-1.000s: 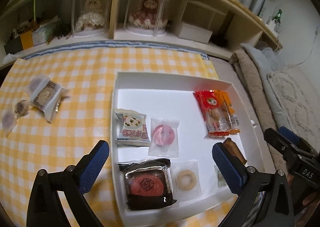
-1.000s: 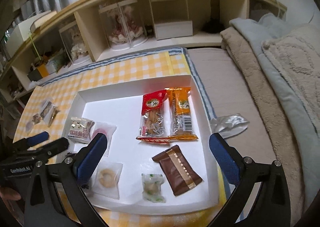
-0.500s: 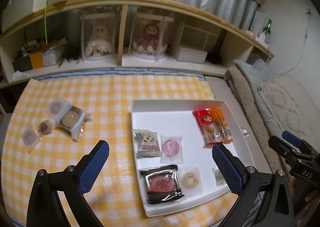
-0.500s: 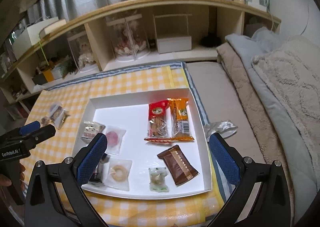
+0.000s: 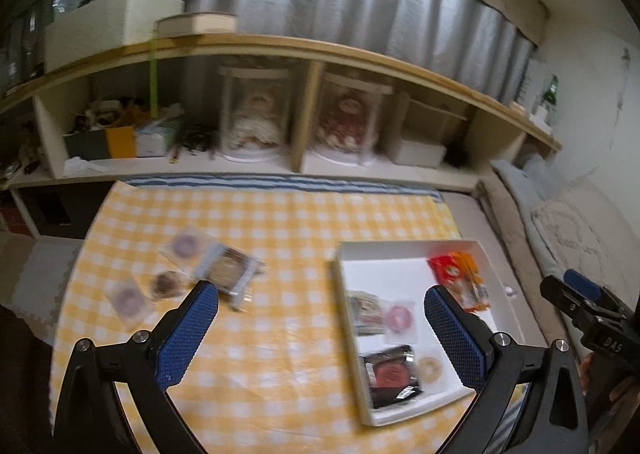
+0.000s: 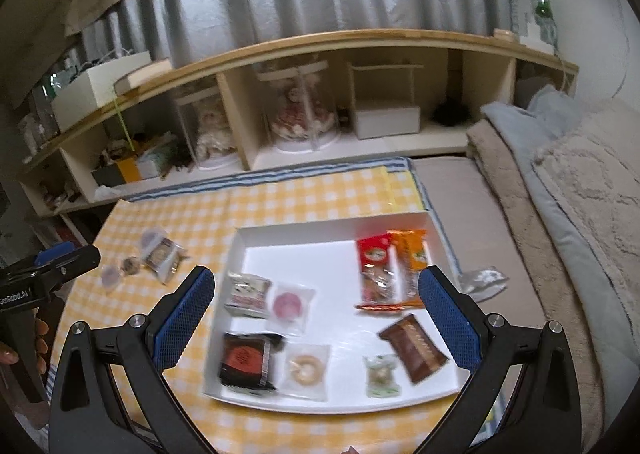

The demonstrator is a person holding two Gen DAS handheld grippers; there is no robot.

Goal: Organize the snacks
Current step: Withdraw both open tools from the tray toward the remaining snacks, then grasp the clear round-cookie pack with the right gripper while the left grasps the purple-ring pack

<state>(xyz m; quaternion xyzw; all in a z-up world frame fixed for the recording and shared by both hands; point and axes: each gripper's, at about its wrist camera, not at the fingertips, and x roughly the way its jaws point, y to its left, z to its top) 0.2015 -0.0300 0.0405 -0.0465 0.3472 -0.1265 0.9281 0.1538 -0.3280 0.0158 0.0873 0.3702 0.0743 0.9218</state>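
Observation:
A white tray [image 6: 304,224] sits on the yellow checked cloth and holds several wrapped snacks: a black-and-red pack [image 6: 245,360], a ring biscuit [image 6: 306,366], a pink sweet [image 6: 290,304], a brown bar [image 6: 414,346], and red and orange packs [image 6: 374,268]. The tray also shows in the left wrist view [image 5: 404,248]. Several loose snacks [image 5: 218,272] lie on the cloth to the left of the tray. My left gripper [image 5: 320,334] is open and empty, high above the cloth. My right gripper [image 6: 316,320] is open and empty, high above the tray.
A low wooden shelf [image 6: 320,42] with two cased dolls [image 6: 300,114] and boxes runs along the back. Folded blankets [image 6: 560,194] lie at the right. A crumpled silver wrapper [image 6: 482,280] lies right of the tray.
Both grippers have risen and drawn back from the tray, so everything looks smaller. The left view has swung left toward the loose snacks. Both stay open and empty.

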